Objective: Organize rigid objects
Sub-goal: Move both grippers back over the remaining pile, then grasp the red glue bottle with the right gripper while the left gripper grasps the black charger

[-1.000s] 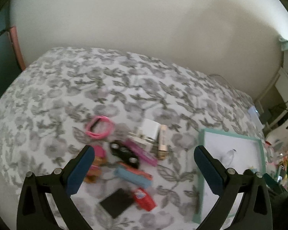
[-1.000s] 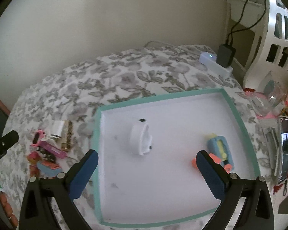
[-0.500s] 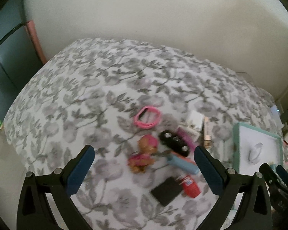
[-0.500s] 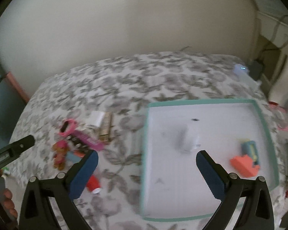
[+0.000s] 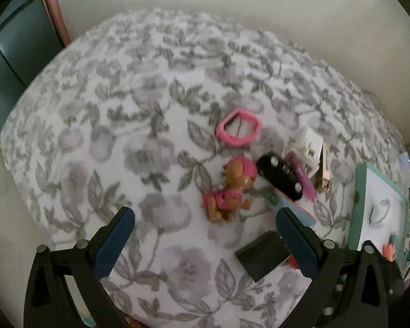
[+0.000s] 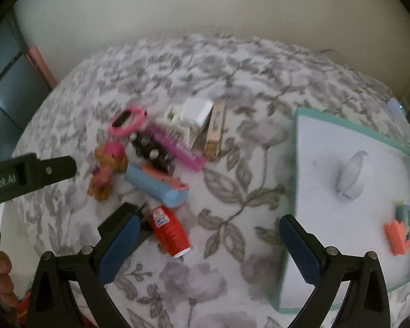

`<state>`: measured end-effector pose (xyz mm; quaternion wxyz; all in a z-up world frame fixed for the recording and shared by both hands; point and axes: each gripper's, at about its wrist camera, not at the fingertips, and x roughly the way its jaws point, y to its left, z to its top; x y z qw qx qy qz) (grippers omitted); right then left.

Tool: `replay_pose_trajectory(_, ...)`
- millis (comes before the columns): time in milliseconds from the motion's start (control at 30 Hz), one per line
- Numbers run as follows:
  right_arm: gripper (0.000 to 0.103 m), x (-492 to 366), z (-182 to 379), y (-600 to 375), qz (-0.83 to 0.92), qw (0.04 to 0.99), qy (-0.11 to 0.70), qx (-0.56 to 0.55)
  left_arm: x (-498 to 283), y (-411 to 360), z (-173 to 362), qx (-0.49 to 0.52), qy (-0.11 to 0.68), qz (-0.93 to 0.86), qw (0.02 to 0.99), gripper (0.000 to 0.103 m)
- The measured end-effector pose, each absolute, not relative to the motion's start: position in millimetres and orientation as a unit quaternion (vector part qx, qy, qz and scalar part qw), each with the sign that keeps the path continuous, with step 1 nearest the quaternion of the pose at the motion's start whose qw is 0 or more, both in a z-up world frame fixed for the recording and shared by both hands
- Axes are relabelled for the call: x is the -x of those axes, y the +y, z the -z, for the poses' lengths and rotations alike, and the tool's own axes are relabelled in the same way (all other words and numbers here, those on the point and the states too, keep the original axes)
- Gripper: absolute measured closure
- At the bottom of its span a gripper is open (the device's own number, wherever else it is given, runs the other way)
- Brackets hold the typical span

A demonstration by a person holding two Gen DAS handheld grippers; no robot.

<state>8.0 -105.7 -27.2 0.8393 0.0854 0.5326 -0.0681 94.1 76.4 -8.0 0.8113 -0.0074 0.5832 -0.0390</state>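
Note:
A heap of small objects lies on the flowered bed cover: a pink ring, a toy dog in pink, a black key fob, a blue and coral case, a red spool and a white charger. My left gripper hovers open just short of the toy dog. My right gripper stands open over the red spool. The teal-rimmed white tray at the right holds a white oval object and an orange toy.
A black square lies near my left gripper's right finger. A beige box and a purple comb rest in the heap. The wall runs behind the bed, and dark furniture stands at the left. A hand shows at the lower left.
Both grippers have swung left. The heap now fills the middle of each view, the tray has slid to the right edge, and both grippers stay open.

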Motion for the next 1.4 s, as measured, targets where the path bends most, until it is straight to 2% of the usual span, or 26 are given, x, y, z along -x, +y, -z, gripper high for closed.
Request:
replay_pose_trajectory(133, 0.006, -12, 44, -98, 0.059, 0.827, 0.554, -0.079, -95, 74, 22, 0.013, 0.607, 0.037, 0.794, 0.000)
replay_pose_trajectory(333, 0.009, -16, 57, -85, 0.046, 0.818, 0.571, -0.054, -94, 69, 35, 0.024, 0.632, 0.043, 0.773, 0.000)
replay_pose_trajectory(533, 0.027, -24, 64, -74, 0.035, 0.821, 0.568, -0.035, -94, 65, 42, 0.022, 0.643, 0.044, 0.764, 0.001)
replay_pose_trajectory(600, 0.030, -27, 64, -73, 0.031, 0.825, 0.562, -0.040, -95, 66, 44, 0.026, 0.647, 0.041, 0.761, 0.001)
replay_pose_trajectory(733, 0.050, -31, 64, -72, 0.033, 0.827, 0.560, -0.042, -96, 67, 48, 0.034, 0.652, 0.042, 0.756, 0.001)
replay_pose_trajectory(833, 0.059, -29, 62, -74, 0.026, 0.827, 0.560, -0.050, -95, 65, 49, 0.034, 0.653, 0.045, 0.755, 0.001)
replay_pose_trajectory(1233, 0.065, -6, 61, -105, 0.035, 0.808, 0.581, -0.091, -91, 28, 54, -0.008, 0.656, 0.075, 0.751, 0.002)
replay_pose_trajectory(1267, 0.065, -4, 61, -107, 0.038, 0.806, 0.584, -0.093, -91, 25, 56, -0.013, 0.658, 0.076, 0.749, 0.003)
replay_pose_trajectory(1333, 0.065, 0, 61, -113, 0.045, 0.801, 0.588, -0.101, -87, 19, 60, -0.021, 0.663, 0.081, 0.744, 0.014)
replay_pose_trajectory(1400, 0.065, 5, 60, -119, 0.050, 0.797, 0.592, -0.110, -85, 12, 66, -0.030, 0.670, 0.086, 0.737, 0.018)
